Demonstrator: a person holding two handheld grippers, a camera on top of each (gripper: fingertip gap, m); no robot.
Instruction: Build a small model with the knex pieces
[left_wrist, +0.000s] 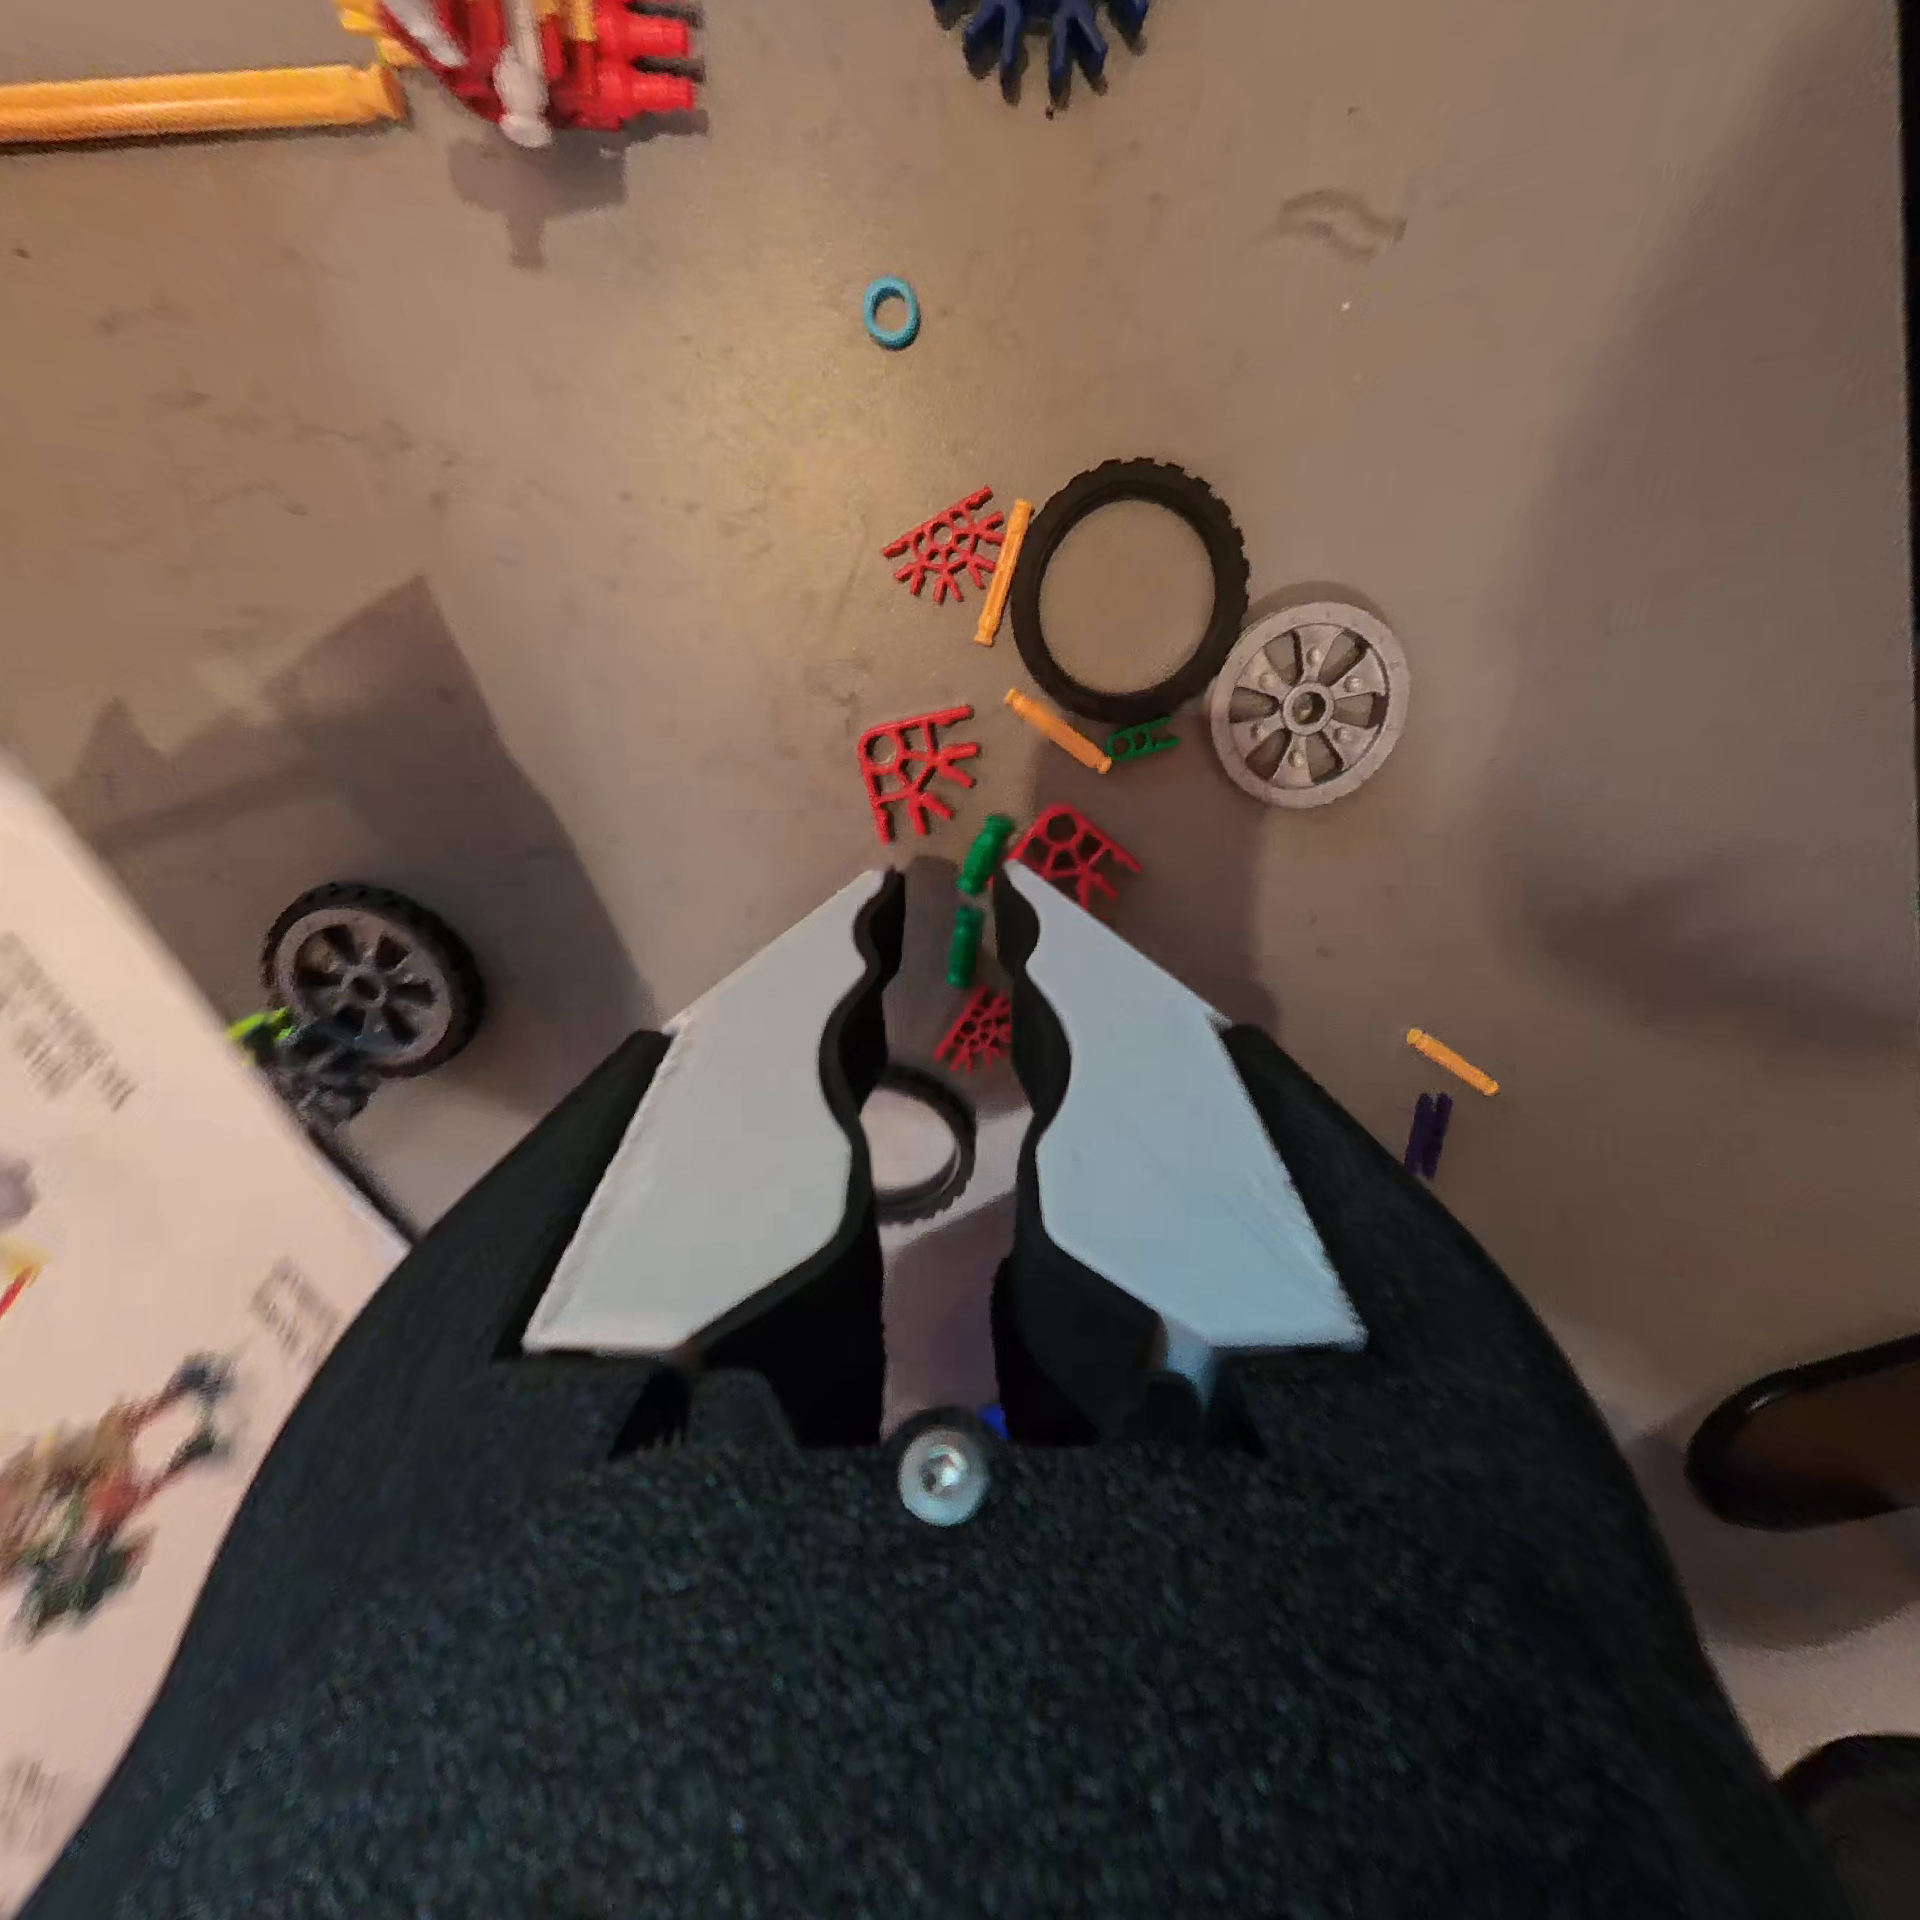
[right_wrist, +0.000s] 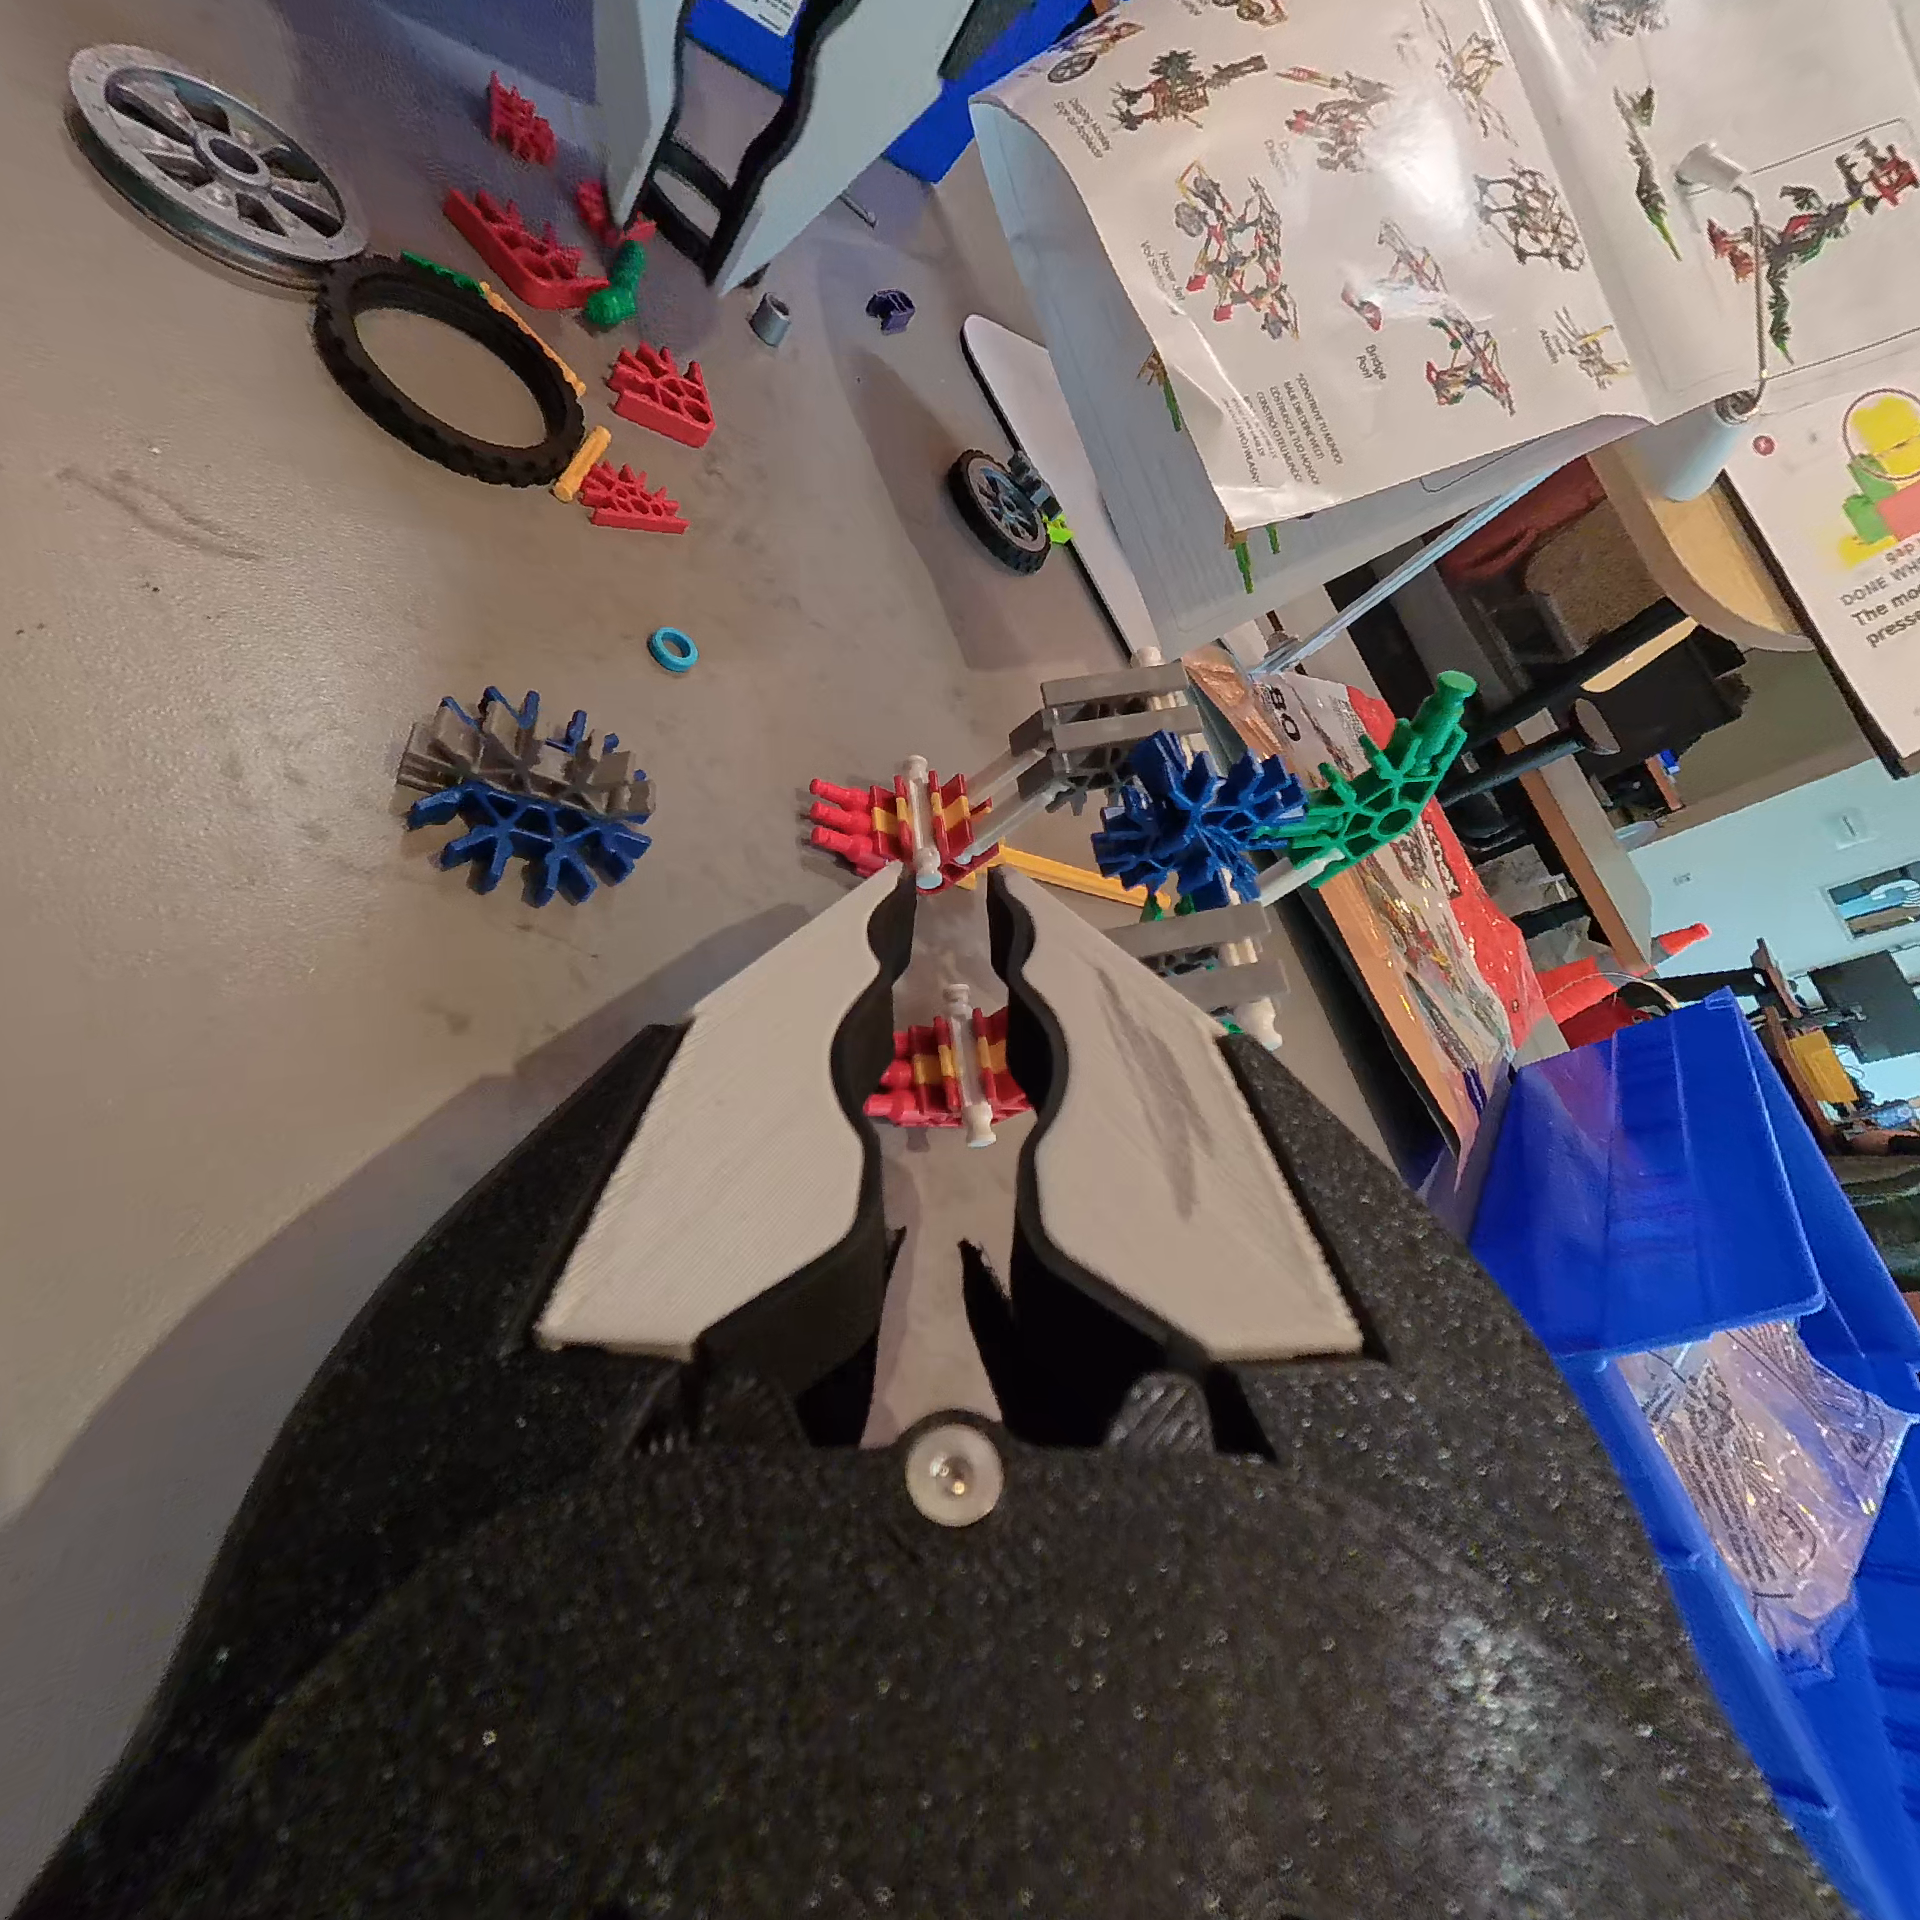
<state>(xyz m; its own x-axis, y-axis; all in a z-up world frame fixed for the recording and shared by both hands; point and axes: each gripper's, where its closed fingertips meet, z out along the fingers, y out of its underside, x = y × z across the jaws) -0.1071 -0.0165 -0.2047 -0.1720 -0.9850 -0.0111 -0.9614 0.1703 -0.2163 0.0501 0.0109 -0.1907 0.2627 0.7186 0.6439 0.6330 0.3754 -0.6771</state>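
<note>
The left tongs (left_wrist: 948, 878) hang over a scatter of small parts on the grey surface (left_wrist: 623, 468), jaws slightly parted and empty, a short green rod (left_wrist: 983, 854) lying just off their tips among flat red fan-shaped connectors (left_wrist: 914, 774). A knobbly black tyre (left_wrist: 1132, 592) and a spoked grey hub (left_wrist: 1309, 707) lie beside them. The right tongs (right_wrist: 951, 883), narrowly parted, holding nothing that I can see, point at a red-and-yellow cluster (right_wrist: 914, 821) pinned by a white rod on the built model.

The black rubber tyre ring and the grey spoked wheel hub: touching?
Touching: the left wrist view shows the black tyre ring meeting the grey hub's rim, without a gap.
</note>
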